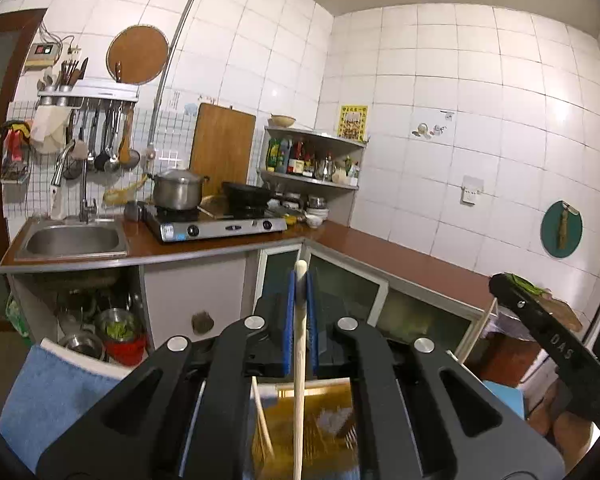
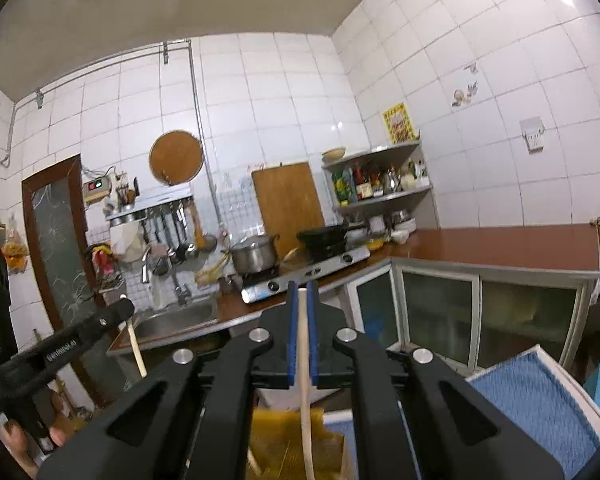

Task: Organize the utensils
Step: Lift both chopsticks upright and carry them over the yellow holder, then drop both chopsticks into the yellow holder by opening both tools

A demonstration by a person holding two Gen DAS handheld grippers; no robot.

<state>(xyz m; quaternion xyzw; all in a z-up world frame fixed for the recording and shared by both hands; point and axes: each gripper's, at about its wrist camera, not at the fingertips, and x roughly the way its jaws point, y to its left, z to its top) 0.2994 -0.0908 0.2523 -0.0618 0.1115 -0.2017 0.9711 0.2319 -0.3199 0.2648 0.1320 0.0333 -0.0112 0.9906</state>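
1. Sink (image 1: 74, 240), the landmark, is sunk into the brown counter (image 1: 380, 248) at its left end; a tap (image 1: 85, 196) stands at its back edge
2. Above the sink a wall rack (image 1: 100, 92) carries hanging ladles (image 1: 110, 140); a round board (image 1: 137, 55) hangs higher, slightly right
3. Right of the sink a stove (image 1: 216, 226) bears a steel pot (image 1: 177, 190) and a dark wok (image 1: 246, 196); a wooden board (image 1: 222, 148) leans on the tiles behind
4. Further right of the sink, in the corner, a shelf (image 1: 312, 156) holds bottles
5. Below and in front of the sink, the left gripper (image 1: 300, 276) has its blue pads clamped narrow on a pale chopstick (image 1: 299, 360), which stands nearly upright with its top just above the pads
6. From the right wrist camera the sink (image 2: 176, 318) lies left of centre; right of it the right gripper (image 2: 302, 286) is pinched tight on a second chopstick (image 2: 305, 360), also nearly upright
7. In that view the left gripper (image 2: 122, 308) shows just left of the sink, its chopstick (image 2: 137, 350) hanging below
8. Under both grippers sits a blurred yellow mat (image 2: 292, 440), with a blue towel (image 2: 540, 404) to its right, well below sink level
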